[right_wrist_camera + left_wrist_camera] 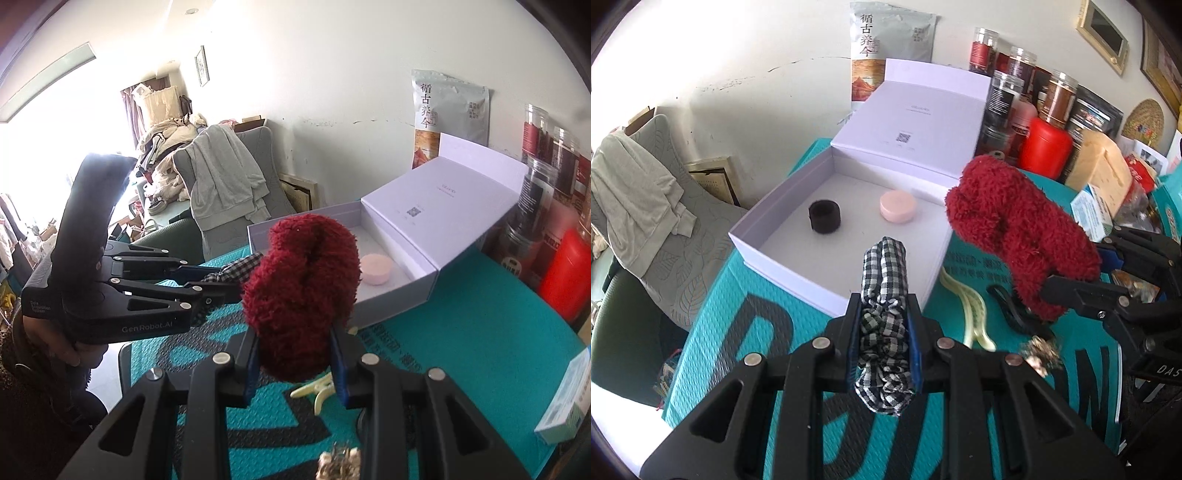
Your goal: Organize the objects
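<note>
My left gripper [882, 314] is shut on a black-and-white checked scrunchie [884, 280], held just in front of the near wall of an open white box [783, 221]. Inside the box lie a black hair band [824, 216] and a pink round case [898, 206]. My right gripper [295, 350] is shut on a fluffy dark red scrunchie [303, 291], above the teal mat and short of the white box [399, 295]. In the left wrist view the red scrunchie [1019, 236] hangs to the right of the box. The left gripper [221, 280] also shows in the right wrist view.
On the teal mat [746, 306] lie a pale yellow hair claw [971, 314], a black clip [1015, 314] and a glittery hair piece [1041, 354]. Jars, a red canister [1045, 147] and boxes crowd the back right. A grey chair with a draped cloth [639, 192] stands at the left.
</note>
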### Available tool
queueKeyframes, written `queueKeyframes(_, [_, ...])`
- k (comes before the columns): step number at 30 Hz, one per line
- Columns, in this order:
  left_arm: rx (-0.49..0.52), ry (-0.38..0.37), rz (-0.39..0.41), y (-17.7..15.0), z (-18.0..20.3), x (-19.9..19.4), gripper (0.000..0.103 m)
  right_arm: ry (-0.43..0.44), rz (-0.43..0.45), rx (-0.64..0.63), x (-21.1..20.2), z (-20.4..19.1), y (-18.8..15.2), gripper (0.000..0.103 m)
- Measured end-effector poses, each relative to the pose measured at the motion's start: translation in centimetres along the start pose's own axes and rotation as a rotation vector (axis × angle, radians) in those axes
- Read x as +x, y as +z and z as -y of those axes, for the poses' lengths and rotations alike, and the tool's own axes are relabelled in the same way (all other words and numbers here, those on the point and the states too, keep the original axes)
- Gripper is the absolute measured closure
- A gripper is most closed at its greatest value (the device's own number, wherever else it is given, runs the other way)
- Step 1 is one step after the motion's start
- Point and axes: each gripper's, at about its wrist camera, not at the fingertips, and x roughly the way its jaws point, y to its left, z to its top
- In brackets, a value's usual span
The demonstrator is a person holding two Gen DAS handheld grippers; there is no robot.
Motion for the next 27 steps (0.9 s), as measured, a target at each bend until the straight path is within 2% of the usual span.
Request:
queueKeyframes(16, [0.016,0.016,0.015,7.2,-3.7,6.0,0.083,-0.013,-0.011,-0.024,5.6,3.3,4.8,0.072])
queueKeyframes(27, [0.056,0.020,-0.003,10.2,-5.1,10.4,0.083,-0.020,-0.030,-0.037,9.2,4.7,6.4,0.072])
